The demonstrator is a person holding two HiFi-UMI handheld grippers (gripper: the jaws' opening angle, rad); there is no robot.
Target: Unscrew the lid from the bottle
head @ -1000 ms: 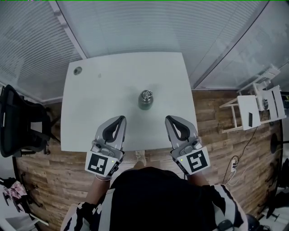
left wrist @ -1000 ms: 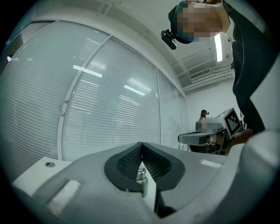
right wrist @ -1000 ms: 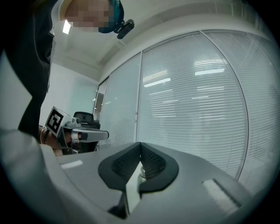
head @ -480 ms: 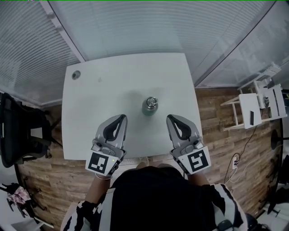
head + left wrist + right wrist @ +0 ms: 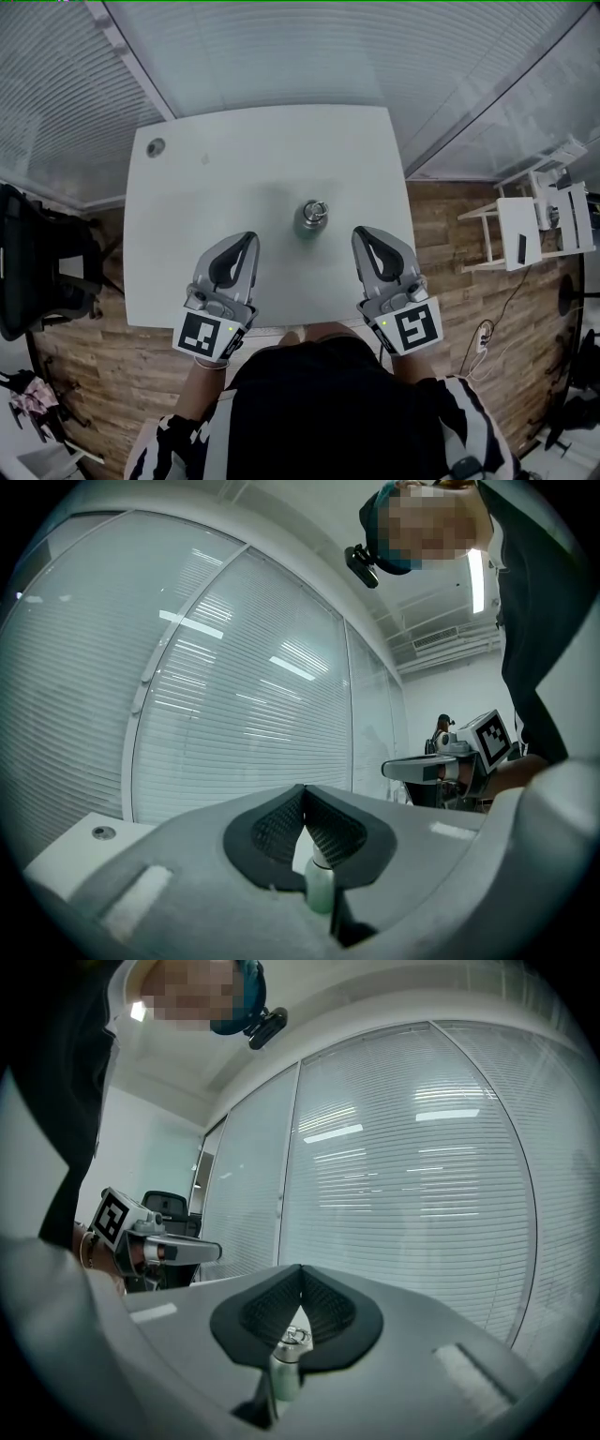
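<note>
Ahead of my clenched left claw (image 5: 247, 238) and right claw (image 5: 362, 232) stands the bottle (image 5: 311, 223), lid (image 5: 315, 207) on. Approach step, I reckon; both must open next

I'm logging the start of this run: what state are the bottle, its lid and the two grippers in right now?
Bottle: upright on the table, untouched.
Lid: on the bottle, not yet taken off.
Left gripper: shut, empty, apart from the bottle.
Right gripper: shut, empty, apart from the bottle.
</note>
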